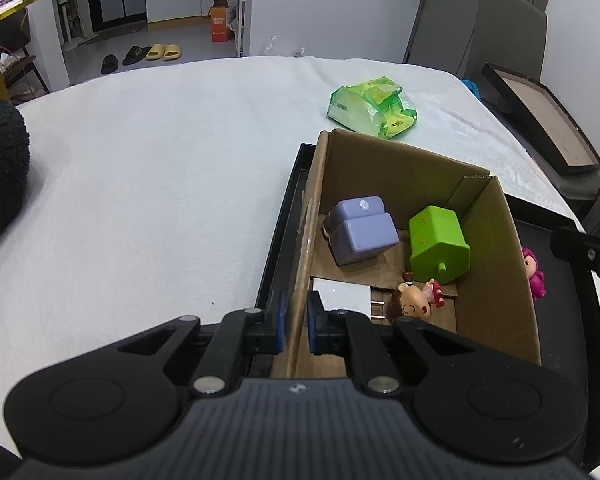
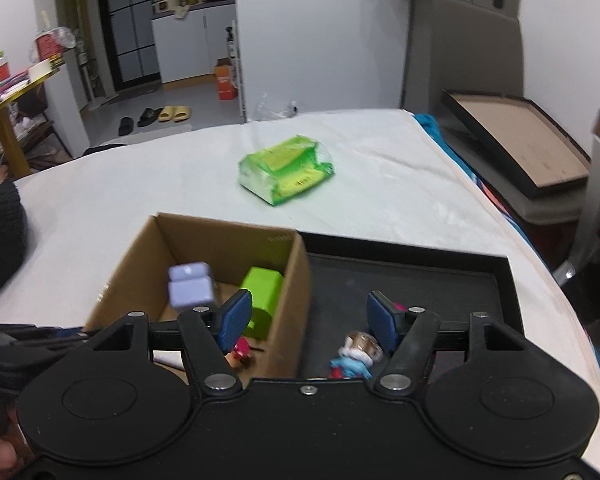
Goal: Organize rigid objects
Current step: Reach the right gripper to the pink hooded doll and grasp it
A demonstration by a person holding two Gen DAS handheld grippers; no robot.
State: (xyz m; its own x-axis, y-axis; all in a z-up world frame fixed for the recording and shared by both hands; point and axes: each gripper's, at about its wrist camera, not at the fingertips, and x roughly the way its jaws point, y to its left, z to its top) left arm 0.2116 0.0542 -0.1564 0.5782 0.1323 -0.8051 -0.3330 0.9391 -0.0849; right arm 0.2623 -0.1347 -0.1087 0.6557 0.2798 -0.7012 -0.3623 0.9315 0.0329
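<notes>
White bedding carries a cardboard box (image 1: 496, 248) set in a black tray (image 2: 420, 276); a purple toy (image 1: 362, 228), green block (image 1: 438, 242) and doll (image 1: 410, 304) already lie inside. Outside in the tray wait a blue figure (image 2: 354, 356) and pink figure (image 1: 534, 276). The left gripper (image 1: 294, 318) pinches the box wall, while the right gripper (image 2: 308, 320) hangs spread and empty.

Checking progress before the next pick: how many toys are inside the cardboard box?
3: purple block and green block at the far end, doll nearer. Others may be hidden.

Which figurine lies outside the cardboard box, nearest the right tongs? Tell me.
The blue figurine with the silvery head, lying in the black tray just under the open right tongs; the brown-haired figurine is inside the box.
</notes>
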